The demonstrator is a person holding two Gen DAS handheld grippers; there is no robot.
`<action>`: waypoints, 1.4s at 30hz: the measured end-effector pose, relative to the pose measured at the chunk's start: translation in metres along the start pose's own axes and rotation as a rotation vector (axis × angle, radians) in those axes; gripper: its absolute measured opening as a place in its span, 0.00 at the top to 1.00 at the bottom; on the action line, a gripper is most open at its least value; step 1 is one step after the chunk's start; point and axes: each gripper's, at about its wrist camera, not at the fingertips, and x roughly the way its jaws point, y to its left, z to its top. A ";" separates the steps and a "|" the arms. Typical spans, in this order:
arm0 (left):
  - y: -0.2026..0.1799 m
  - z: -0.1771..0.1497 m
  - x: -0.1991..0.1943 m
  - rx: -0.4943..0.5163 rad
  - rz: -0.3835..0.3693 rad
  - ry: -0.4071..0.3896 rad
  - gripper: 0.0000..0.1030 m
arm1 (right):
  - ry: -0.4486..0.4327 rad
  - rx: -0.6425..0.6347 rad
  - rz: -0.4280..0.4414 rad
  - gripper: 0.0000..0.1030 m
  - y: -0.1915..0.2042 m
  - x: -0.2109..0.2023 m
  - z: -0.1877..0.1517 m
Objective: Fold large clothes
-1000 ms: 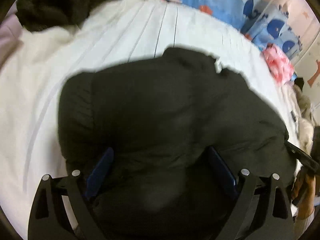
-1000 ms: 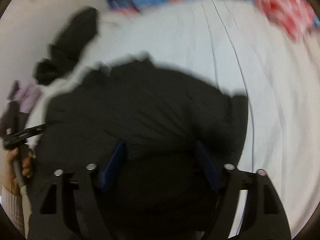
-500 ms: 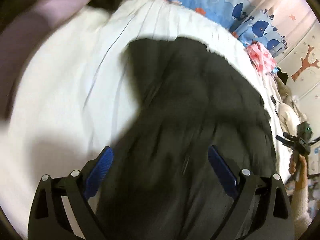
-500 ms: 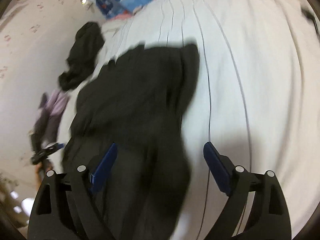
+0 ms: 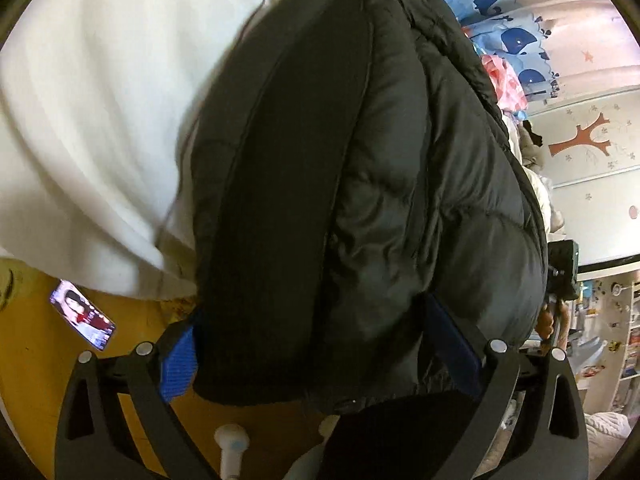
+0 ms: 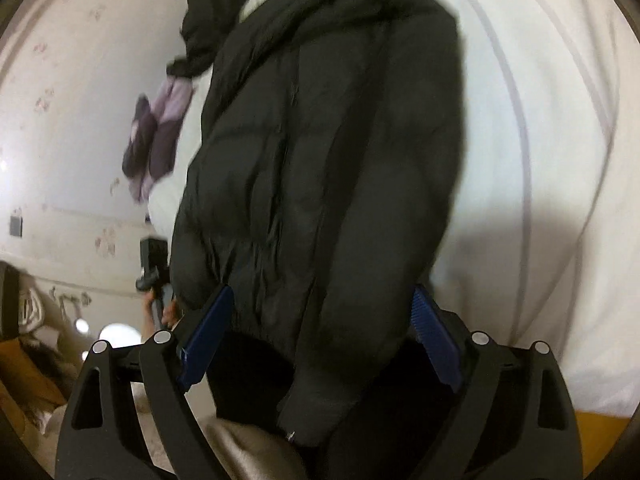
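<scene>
Jacket (image 5: 360, 184) lies lengthwise on the white bed (image 5: 92, 100). Left gripper (image 5: 320, 344) and right gripper (image 6: 320, 332) both spread wide astride its hem, seemingly unclamped.

Bed, left side: bare white sheet (image 5: 92, 128) beside the black puffer jacket (image 5: 360, 168), open for a pass.
Bed, right side: wide bare sheet right of the jacket in the right wrist view, unobstructed.
Middle: the bulky jacket fills it and lies between both sets of tongs.
Far edge: dark garment (image 6: 212, 20) and purple garment (image 6: 156, 140) crowd the wall side.
Floor, left: a lit phone (image 5: 82, 314) lies near the bed's edge.
Right of the jacket: a heap of clothes (image 5: 536, 184) blocks the edge.
</scene>
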 end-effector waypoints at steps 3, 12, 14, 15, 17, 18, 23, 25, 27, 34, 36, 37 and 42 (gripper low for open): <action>0.006 0.005 0.011 -0.046 -0.013 -0.010 0.07 | 0.074 0.015 -0.012 0.17 -0.005 0.025 -0.013; -0.028 -0.003 -0.010 -0.064 -0.007 -0.106 0.79 | -0.140 0.004 0.163 0.91 0.025 0.042 -0.018; -0.039 -0.001 -0.023 -0.065 -0.044 -0.133 0.85 | -0.259 0.001 0.269 0.92 0.028 0.018 -0.016; -0.049 0.000 -0.036 -0.060 -0.083 -0.161 0.86 | -0.308 -0.003 0.297 0.92 0.027 0.005 -0.012; -0.067 -0.002 -0.058 -0.032 -0.141 -0.206 0.87 | -0.413 -0.028 0.355 0.93 0.036 -0.029 -0.005; -0.081 -0.002 -0.069 -0.009 -0.167 -0.228 0.87 | -0.452 -0.037 0.360 0.93 0.040 -0.048 -0.002; -0.149 -0.024 -0.114 0.150 -0.294 -0.265 0.87 | -0.580 -0.101 0.315 0.93 0.060 -0.140 -0.005; -0.164 -0.040 -0.119 0.199 -0.314 -0.237 0.87 | -0.602 -0.115 0.294 0.93 0.063 -0.167 -0.020; -0.170 -0.061 -0.120 0.268 -0.289 -0.180 0.87 | -0.583 -0.139 0.232 0.93 0.063 -0.190 -0.051; -0.088 -0.118 -0.100 0.321 -0.025 0.106 0.75 | -0.171 -0.023 -0.143 0.78 -0.018 -0.185 -0.140; -0.053 -0.101 -0.120 0.202 0.031 0.033 0.71 | -0.194 0.002 -0.129 0.77 -0.032 -0.191 -0.138; -0.046 -0.090 -0.128 0.167 0.016 -0.004 0.66 | -0.215 0.004 -0.107 0.70 -0.033 -0.194 -0.132; -0.059 -0.007 -0.135 0.115 -0.021 -0.231 0.21 | -0.376 -0.077 -0.109 0.12 -0.005 -0.190 -0.044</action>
